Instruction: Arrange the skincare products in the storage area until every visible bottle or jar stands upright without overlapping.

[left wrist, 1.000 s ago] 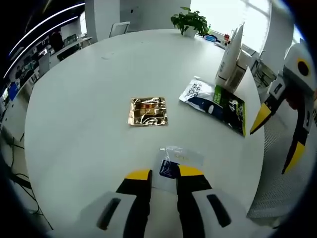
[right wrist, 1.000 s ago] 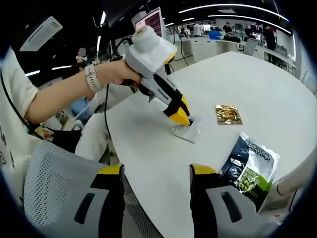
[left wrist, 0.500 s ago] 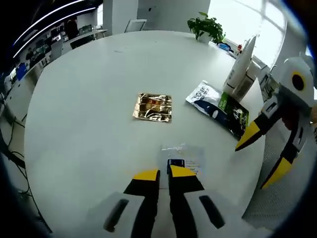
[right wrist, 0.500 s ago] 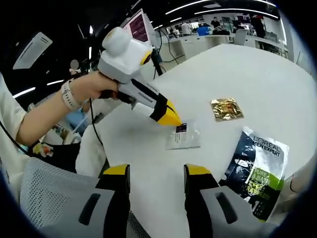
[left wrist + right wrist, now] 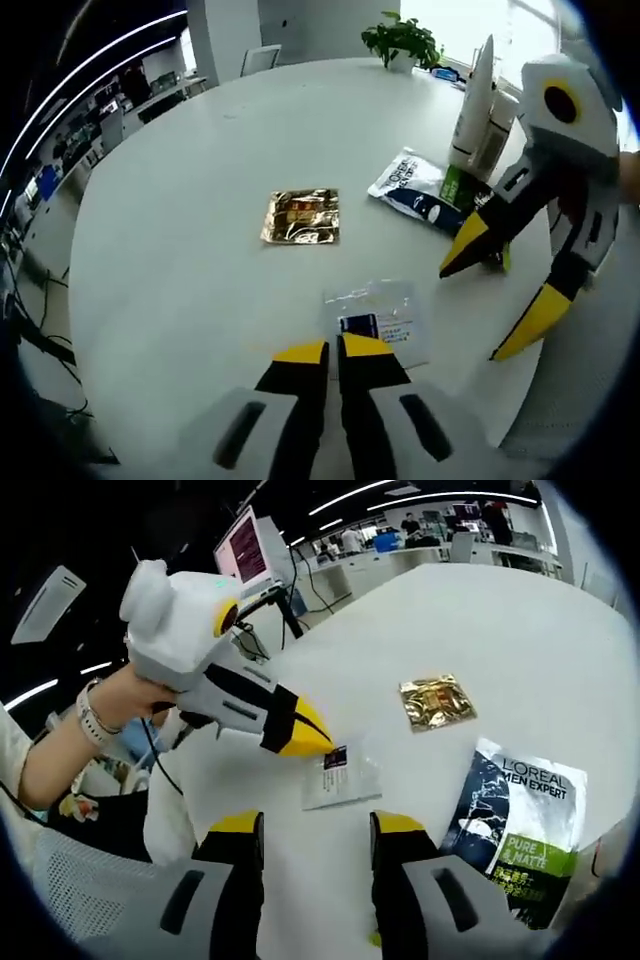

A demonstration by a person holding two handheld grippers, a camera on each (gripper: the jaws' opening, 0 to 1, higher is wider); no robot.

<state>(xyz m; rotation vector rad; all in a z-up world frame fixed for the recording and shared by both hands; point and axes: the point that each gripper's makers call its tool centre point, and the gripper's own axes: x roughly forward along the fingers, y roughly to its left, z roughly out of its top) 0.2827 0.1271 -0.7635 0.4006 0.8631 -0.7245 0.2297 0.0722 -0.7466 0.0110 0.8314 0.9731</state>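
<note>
Two tools are over the near edge of the counter (image 5: 170, 200): your left tool (image 5: 332, 352) has its jaws nearly together just short of the clear sachet (image 5: 375, 310), with nothing visibly between them, and your right tool (image 5: 316, 826) stands moderately open and empty above the same edge, near the dark L'Oreal pouch (image 5: 520, 820). The gold sachet (image 5: 300, 217) lies flat mid-counter, and a white tube (image 5: 478, 100) stands upright at the far right edge beyond the pouch. If you pinch the thin sachet from this low angle, it will likely slide off the edge instead of lifting.
</note>
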